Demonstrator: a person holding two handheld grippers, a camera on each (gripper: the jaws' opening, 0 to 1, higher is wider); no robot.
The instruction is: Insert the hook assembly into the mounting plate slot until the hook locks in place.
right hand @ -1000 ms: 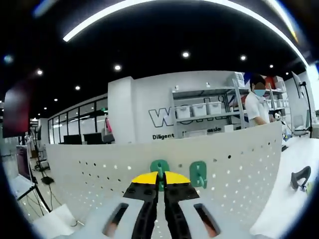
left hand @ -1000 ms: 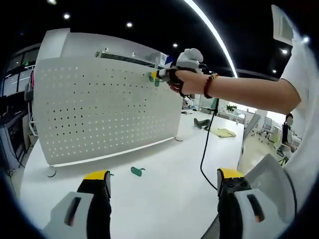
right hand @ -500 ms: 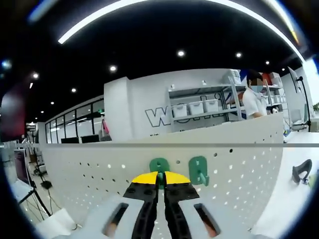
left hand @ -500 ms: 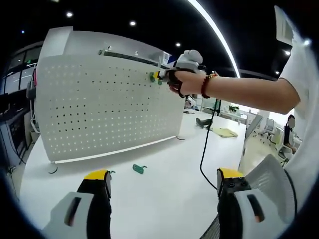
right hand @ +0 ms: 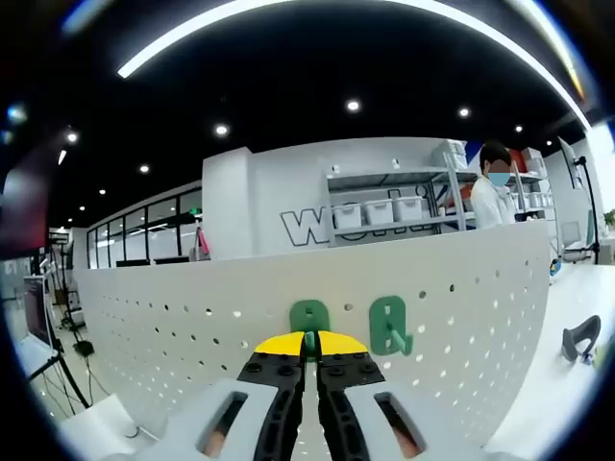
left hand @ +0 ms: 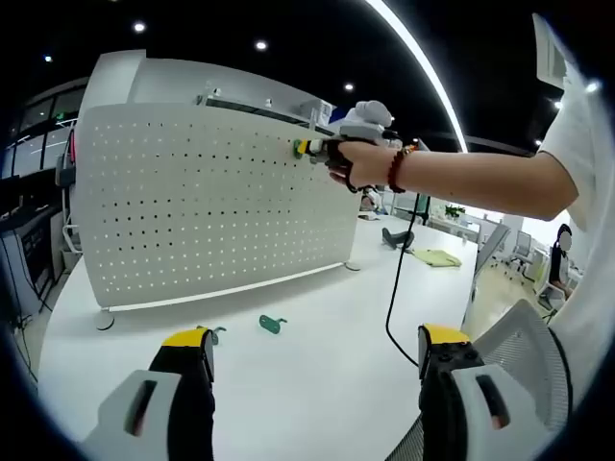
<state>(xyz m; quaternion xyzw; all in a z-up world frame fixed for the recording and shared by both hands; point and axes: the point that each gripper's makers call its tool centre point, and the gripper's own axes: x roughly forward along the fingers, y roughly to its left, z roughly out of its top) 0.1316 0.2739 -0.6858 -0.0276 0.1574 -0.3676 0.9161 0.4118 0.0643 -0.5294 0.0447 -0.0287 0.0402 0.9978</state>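
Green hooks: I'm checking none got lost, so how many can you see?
4. One is pinched in the right gripper against the pegboard, one hangs on the board beside it, and two lie on the table. Others may be hidden.

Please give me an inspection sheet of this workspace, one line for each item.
Surface: white table, mostly bare.
Job's things: white pegboard upright; one green hook already mounted near its top edge; second green hook held at the board.
Clutter: two spare hooks lying on the table.
Grippers: right claw shut on the second hook; left claw open, empty.
Cables: black cable hanging from the right claw.
Surroundings: shelves, a person beside them.
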